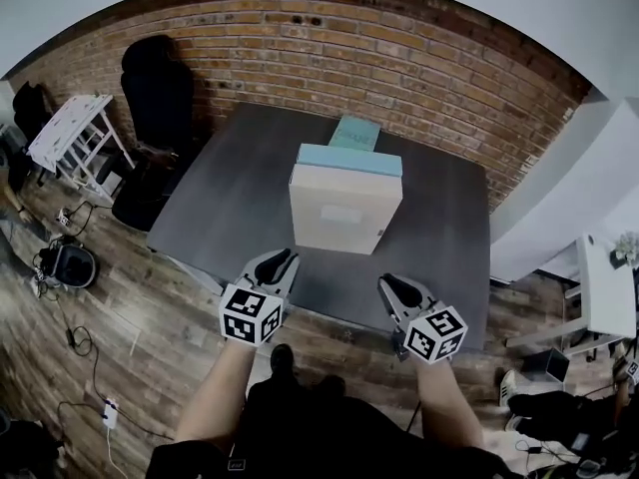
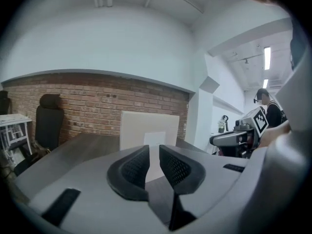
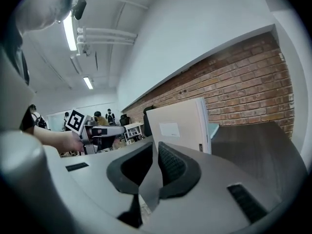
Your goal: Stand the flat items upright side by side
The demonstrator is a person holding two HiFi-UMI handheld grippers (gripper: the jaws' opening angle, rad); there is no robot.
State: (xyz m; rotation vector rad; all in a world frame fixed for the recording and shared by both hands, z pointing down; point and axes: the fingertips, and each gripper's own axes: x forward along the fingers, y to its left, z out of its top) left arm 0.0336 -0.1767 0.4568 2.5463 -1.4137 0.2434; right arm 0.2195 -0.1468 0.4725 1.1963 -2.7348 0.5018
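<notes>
The beige flat box (image 1: 344,208) stands upright near the middle of the dark table (image 1: 220,208). A teal item (image 1: 355,133) sits just behind it, apparently lying flat, though the box partly hides it. The left gripper (image 1: 280,263) and the right gripper (image 1: 396,288) hover at the table's near edge, apart from the box, both with jaws closed on nothing. A brick wall (image 1: 399,58) lies beyond.
</notes>
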